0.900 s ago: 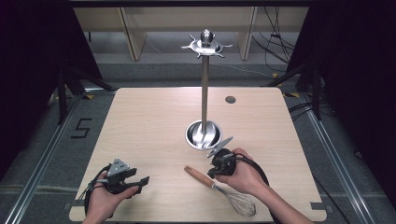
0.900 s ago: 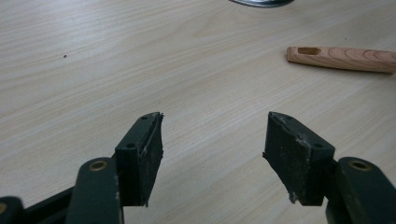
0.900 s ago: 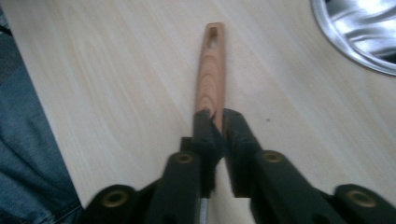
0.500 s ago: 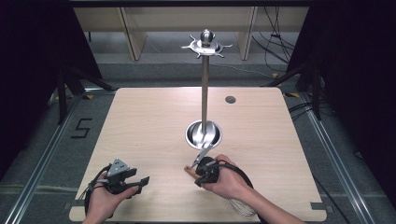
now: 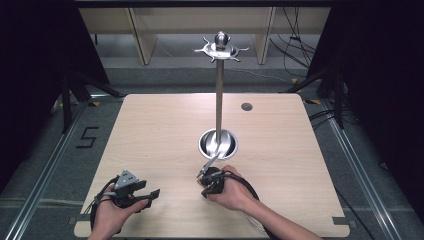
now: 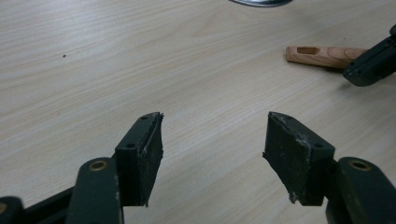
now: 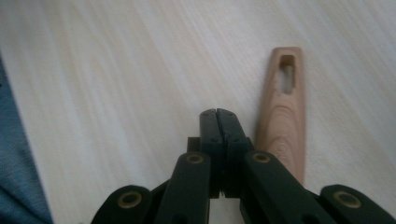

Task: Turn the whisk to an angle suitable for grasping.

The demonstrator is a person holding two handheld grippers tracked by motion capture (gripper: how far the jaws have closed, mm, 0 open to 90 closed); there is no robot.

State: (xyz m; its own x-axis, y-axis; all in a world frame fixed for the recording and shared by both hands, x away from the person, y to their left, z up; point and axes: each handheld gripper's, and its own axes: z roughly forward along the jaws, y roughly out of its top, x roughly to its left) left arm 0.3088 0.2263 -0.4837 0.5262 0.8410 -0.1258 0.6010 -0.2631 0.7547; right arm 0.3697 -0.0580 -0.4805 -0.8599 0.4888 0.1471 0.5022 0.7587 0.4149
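Observation:
A whisk lies on the table, and its wooden handle (image 7: 282,116) with a slotted end sits just right of my right gripper (image 7: 217,115) in the right gripper view. The jaws there are shut against each other with nothing between them, beside the handle and low over the tabletop. From above, the right gripper (image 5: 204,180) is at the front centre, below the stand's bowl base (image 5: 218,143), and the hand covers the whisk. My left gripper (image 5: 150,196) rests at the front left, and its jaws (image 6: 212,140) stand open and empty. The handle (image 6: 322,55) lies off to their right.
A tall metal stand (image 5: 219,95) rises from the bowl base to a ring of hooks (image 5: 220,49) at its top. A dark round spot (image 5: 246,106) marks the wooden table (image 5: 160,135) at the back right. Cables loop beside both hands.
My right hand has moved left and toward the front edge, from beside the stand's base to over the whisk handle, and it now hides the whisk. The left gripper has stayed still.

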